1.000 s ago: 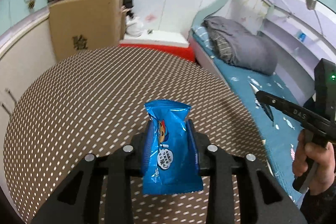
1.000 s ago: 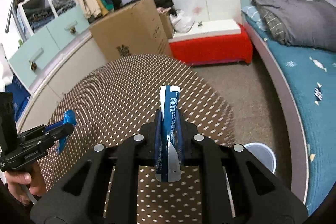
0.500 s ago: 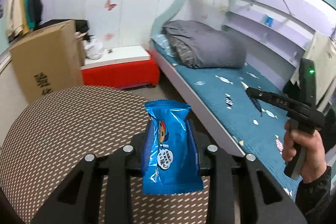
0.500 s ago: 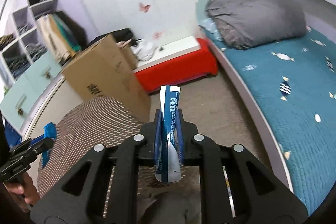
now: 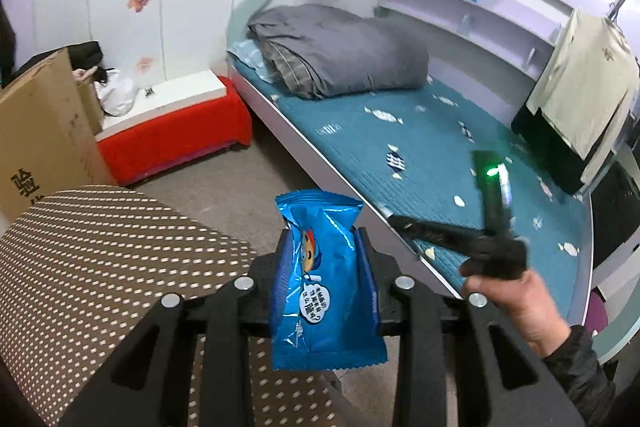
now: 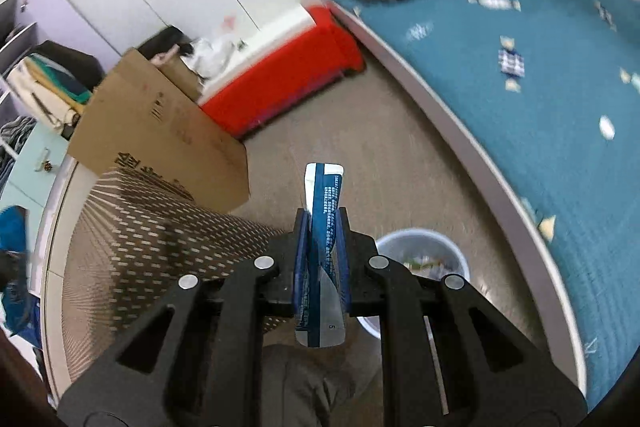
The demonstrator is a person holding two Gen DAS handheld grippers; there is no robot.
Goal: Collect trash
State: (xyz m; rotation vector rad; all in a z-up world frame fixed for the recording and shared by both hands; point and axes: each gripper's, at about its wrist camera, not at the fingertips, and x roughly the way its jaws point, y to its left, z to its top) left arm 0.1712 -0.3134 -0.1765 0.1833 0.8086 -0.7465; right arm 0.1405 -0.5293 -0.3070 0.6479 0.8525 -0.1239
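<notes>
Right tongs [image 6: 322, 247] opening, slim wrapper [image 6: 325, 251] upright between them; bin [image 6: 424, 267] just below-right, nearer this hand. Left tongs [image 5: 325, 275] clenched on blue packet [image 5: 322, 283], above table [image 5: 100, 267] edge

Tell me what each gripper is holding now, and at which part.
Left gripper: shiny blue snack packet, held across its middle. Right gripper: narrow blue-and-white wrapper, edge-on, around its middle, with the jaws opening.
</notes>
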